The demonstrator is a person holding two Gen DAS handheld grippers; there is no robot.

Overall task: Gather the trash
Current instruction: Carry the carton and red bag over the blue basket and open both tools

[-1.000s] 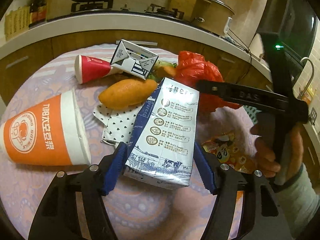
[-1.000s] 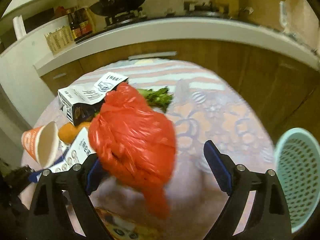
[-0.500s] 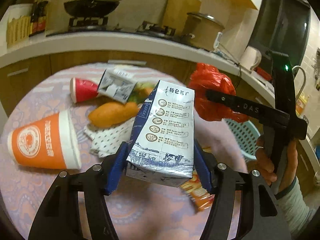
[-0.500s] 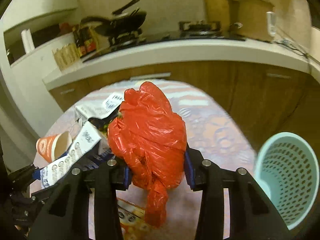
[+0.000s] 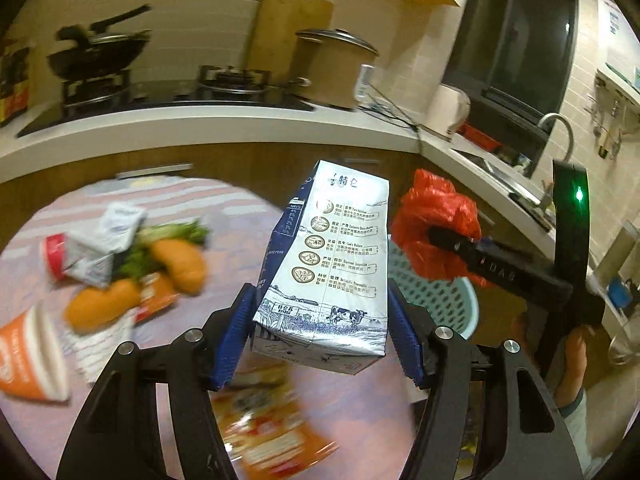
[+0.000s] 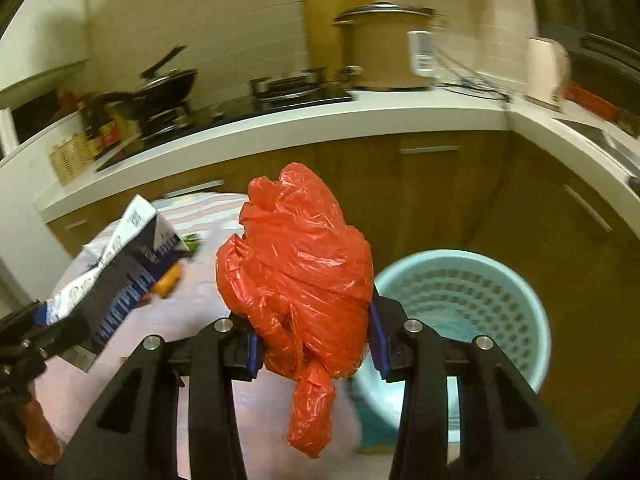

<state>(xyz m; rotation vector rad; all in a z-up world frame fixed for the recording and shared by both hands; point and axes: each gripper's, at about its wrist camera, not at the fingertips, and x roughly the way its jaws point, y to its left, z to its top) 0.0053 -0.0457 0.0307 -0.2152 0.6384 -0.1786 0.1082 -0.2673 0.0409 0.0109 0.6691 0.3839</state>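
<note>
My left gripper [image 5: 320, 340] is shut on a blue-and-white milk carton [image 5: 332, 272] and holds it upright above the round table [image 5: 360, 408]. My right gripper [image 6: 314, 344] is shut on a crumpled red plastic bag [image 6: 300, 268] and holds it in the air beside the light blue perforated bin [image 6: 472, 304]. The bag [image 5: 436, 224] and bin [image 5: 440, 300] also show in the left wrist view, to the right of the carton. The carton [image 6: 120, 276] shows at the left of the right wrist view.
On the table lie an orange paper cup [image 5: 28, 356], a red cup [image 5: 54, 252], a crushed white carton [image 5: 104, 240], orange bread-like pieces [image 5: 100, 308], greens [image 5: 172, 236], a dotted cloth [image 5: 104, 344] and an orange snack wrapper [image 5: 272, 436]. A kitchen counter [image 5: 200, 124] curves behind.
Both grippers have lifted and swung right toward the bin. The right gripper closed on the red bag a second ago. The table items have shifted left in the view.
</note>
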